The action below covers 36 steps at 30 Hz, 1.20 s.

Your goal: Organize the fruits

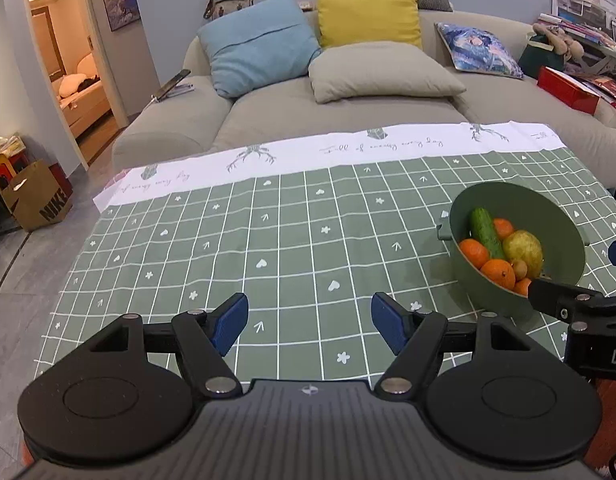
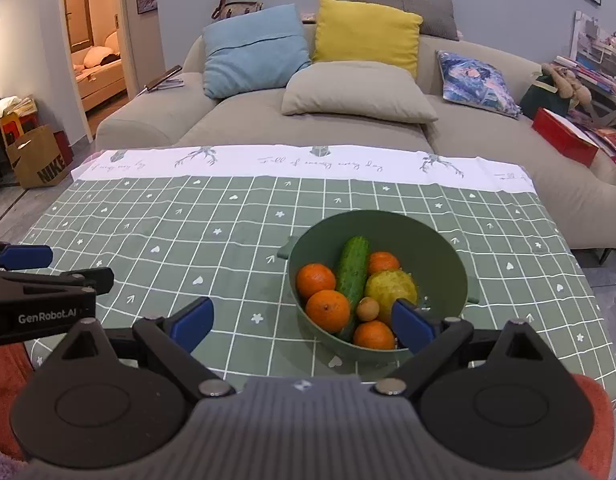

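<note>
Both grippers stand released and empty, low over the counter [image 2: 148, 216] near its front edge. Right gripper [image 2: 300, 320] faces the green bowl [image 2: 428, 240] directly, its right finger overlapping the near rim in view; contact cannot be confirmed. Left gripper [image 1: 308, 324] has the bowl [image 1: 548, 208] well off to its right, so the right is nearer. Bowl contents: four oranges [image 2: 328, 310], a pear [image 2: 390, 288], a small brown fruit and a cucumber [image 2: 352, 268], long axis running away from the gripper.
</note>
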### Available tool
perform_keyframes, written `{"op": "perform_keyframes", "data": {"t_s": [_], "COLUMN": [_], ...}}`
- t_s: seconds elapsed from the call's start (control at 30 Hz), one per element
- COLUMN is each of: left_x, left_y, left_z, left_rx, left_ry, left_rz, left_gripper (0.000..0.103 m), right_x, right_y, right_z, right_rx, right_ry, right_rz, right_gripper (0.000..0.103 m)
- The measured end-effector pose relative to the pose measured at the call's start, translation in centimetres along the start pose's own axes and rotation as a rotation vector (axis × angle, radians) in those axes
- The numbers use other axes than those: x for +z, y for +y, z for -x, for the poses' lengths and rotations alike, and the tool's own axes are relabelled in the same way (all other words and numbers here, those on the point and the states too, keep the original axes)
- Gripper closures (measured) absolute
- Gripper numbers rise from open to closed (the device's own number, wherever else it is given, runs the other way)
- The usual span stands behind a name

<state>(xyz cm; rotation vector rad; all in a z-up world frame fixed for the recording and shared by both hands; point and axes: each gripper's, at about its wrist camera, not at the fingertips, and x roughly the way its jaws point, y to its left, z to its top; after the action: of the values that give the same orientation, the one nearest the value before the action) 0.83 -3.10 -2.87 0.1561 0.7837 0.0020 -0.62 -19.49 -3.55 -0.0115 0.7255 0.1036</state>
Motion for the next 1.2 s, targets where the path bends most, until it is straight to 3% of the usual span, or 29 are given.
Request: {"op": "perform_keyframes", "data": {"t_s": [1.2], "left_x": [-0.23], "left_y": [0.77], "left_z": [-0.34], "left_rx": [0.006], "left_ry": [0.027], "left_rz": [0.026], "left_gripper": [0.020], "right_x": [0.10], "right_y": [0.16], "right_z": [0.04], "right_rx": [-0.004], "right_ry": [-0.008], "right_rz": [0.002], "right_gripper": [0.009]}}
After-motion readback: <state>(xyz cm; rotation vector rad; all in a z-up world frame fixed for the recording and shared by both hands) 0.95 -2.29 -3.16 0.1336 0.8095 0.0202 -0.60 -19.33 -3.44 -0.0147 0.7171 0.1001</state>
